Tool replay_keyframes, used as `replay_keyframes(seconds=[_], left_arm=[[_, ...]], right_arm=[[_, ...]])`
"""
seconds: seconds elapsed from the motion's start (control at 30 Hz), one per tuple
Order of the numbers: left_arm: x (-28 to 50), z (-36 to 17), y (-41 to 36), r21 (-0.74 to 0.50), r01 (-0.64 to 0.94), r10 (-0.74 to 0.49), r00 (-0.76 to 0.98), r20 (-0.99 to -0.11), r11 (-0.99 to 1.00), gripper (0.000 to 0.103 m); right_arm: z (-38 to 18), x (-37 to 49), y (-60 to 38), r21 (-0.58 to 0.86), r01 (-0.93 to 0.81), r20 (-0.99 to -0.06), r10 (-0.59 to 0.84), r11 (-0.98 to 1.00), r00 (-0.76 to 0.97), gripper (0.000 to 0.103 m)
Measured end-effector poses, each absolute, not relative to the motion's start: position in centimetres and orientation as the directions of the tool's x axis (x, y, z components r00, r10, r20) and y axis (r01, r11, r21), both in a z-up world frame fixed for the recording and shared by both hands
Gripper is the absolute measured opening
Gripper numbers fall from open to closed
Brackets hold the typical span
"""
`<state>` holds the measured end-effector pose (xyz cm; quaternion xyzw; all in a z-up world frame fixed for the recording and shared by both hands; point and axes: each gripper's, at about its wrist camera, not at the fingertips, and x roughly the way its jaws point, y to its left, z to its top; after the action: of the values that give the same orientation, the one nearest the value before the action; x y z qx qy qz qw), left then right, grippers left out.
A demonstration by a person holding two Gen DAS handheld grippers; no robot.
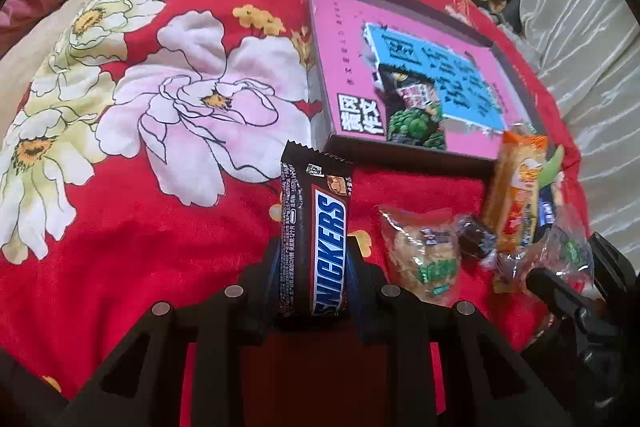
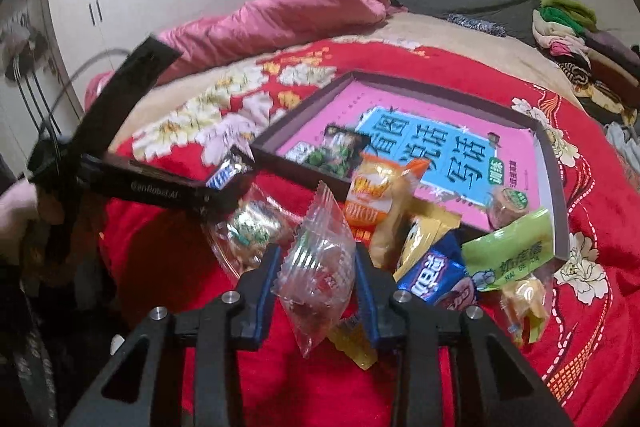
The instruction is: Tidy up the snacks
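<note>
We see the left gripper (image 1: 314, 259) clamped on a Snickers bar (image 1: 316, 235), fingers (image 1: 264, 267) pressing both long sides, bar standing on end above the red floral bedspread (image 1: 120, 187). In the right wrist view the left gripper (image 2: 224, 183) shows from the side with the bar's end (image 2: 226, 173) sticking out near the tray's front-left corner.

The right gripper (image 2: 316, 267) holds a clear candy bag (image 2: 320, 267), fingers (image 2: 266, 279) narrowed onto it, bag lifted over the snack pile. From the left wrist view the right gripper (image 1: 568, 267) is at the far right with the clear bag (image 1: 560, 251); grip detail is blurred there.

The tray (image 1: 408, 155) is a shallow dark-rimmed box on the bed, with a pink and blue printed sheet (image 1: 440, 75) on its floor. A small dark green packet (image 2: 340, 151) lies inside it near the front rim, and a round wrapped snack (image 2: 510, 203) sits inside near its right front.

Loose snacks lie on the bedspread just in front of the tray: an orange packet (image 2: 372, 195), a blue packet (image 2: 434, 279), a light green packet (image 2: 508, 255), yellow wrappers (image 2: 524, 303), and a clear bag of nut brittle (image 1: 424, 259). A small dark candy (image 1: 476, 237) sits between the brittle and the orange packet (image 1: 516, 187).

A pink duvet (image 2: 280, 15) is bunched at the bed's far side.
</note>
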<state>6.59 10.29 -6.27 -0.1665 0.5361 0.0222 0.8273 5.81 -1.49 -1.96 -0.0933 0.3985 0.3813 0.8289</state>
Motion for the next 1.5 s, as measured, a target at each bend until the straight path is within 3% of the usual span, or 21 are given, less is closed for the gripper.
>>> replay_keyframes(seconds=[0.53,1.5], left_arm=[[5.3,-1.9,9.6,-0.305,-0.156,-0.187,0.512,-0.838,0.940,0.030],[6.4,1.3,7.7,-0.289,-0.122,-0.170,0.571,-0.803,0.950,0.030]], right_arm=[[0.0,7.3,-4.3,0.286,-0.629,-0.639,0.633,0.723,0.437,0.036],[1.3,9.4,-8.6,0.343,-0.544,-0.555,0.632,0.766,0.541,0.036]])
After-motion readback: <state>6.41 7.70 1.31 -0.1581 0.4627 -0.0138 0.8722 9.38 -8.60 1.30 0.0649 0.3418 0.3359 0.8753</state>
